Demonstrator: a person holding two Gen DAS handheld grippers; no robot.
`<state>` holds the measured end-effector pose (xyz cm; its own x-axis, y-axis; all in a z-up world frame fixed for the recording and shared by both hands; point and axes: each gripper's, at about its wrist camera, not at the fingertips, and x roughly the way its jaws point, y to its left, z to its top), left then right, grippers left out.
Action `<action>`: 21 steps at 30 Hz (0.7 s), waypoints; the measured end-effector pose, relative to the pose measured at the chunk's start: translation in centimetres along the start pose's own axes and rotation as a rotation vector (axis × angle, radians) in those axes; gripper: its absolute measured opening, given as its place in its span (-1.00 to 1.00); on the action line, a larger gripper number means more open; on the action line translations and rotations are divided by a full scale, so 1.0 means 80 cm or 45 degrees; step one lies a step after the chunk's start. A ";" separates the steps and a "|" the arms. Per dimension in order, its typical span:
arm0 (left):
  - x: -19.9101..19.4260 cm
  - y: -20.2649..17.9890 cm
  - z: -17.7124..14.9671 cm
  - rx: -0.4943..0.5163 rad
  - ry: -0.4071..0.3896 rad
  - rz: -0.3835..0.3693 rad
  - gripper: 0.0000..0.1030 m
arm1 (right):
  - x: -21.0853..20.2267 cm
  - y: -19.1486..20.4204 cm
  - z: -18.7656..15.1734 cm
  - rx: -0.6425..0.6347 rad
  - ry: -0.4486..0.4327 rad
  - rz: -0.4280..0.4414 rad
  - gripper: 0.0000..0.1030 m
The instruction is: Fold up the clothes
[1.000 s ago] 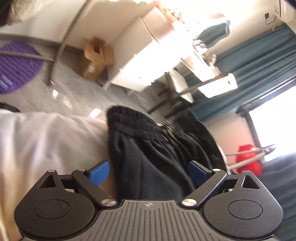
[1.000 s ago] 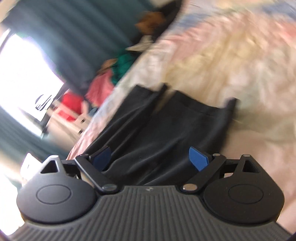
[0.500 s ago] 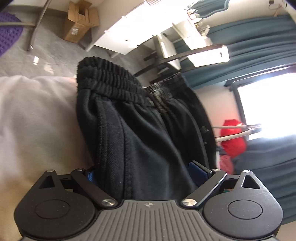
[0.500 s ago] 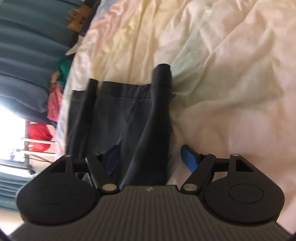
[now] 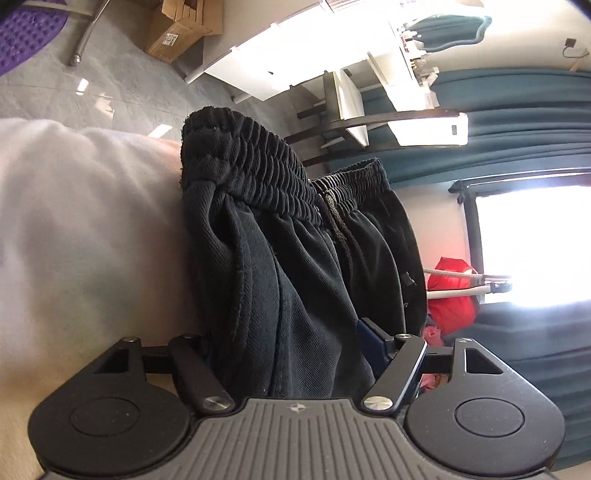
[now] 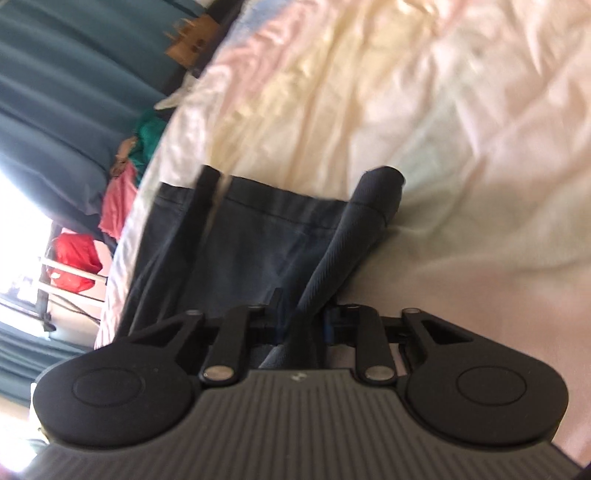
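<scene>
Black shorts with a ribbed elastic waistband and a drawstring lie on a pale bedsheet. My left gripper stands wide around the waist-side fabric, which bulges between the fingers; the left fingertip is hidden by cloth and the jaws are not closed. In the right wrist view the shorts' leg end lies flat on the sheet. My right gripper is shut on a raised fold of the leg hem.
Beyond the bed's edge are grey floor, a cardboard box, white furniture and a purple mat. Teal curtains, a bright window and a red bag stand on the right. Piled clothes lie by the bed's far edge.
My right gripper has closed on the fold of the leg hem. My left gripper has pushed further onto the waist fabric, which now fills the gap between its fingers.
</scene>
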<state>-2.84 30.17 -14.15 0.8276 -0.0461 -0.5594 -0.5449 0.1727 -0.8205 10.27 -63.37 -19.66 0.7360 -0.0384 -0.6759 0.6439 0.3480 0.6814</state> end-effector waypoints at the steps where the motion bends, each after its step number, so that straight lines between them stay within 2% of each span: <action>1: 0.000 0.000 0.000 0.011 0.001 0.007 0.32 | 0.000 -0.003 0.000 0.022 0.001 0.010 -0.79; 3: 0.000 -0.001 0.001 0.040 0.007 0.024 0.10 | -0.005 -0.002 -0.001 0.035 -0.010 0.031 -0.83; 7: -0.002 0.009 0.004 0.021 0.031 0.003 0.03 | -0.027 0.012 -0.001 -0.022 -0.079 0.130 -0.85; 10: -0.006 0.015 0.004 0.016 0.033 0.006 -0.36 | -0.041 0.019 -0.004 -0.066 -0.121 0.170 -0.85; 12: -0.014 0.007 0.003 0.049 0.013 -0.030 -0.77 | -0.049 0.019 -0.004 -0.069 -0.146 0.204 -0.85; 21: -0.053 -0.040 0.000 0.204 -0.082 -0.230 -0.87 | -0.092 0.011 0.003 0.011 -0.228 0.234 -0.86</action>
<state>-4.61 29.82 -9.19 0.9194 -0.0288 -0.3924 -0.3632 0.3215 -0.8745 5.46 -63.02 -14.00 0.8658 -0.1410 -0.4801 0.4968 0.3567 0.7912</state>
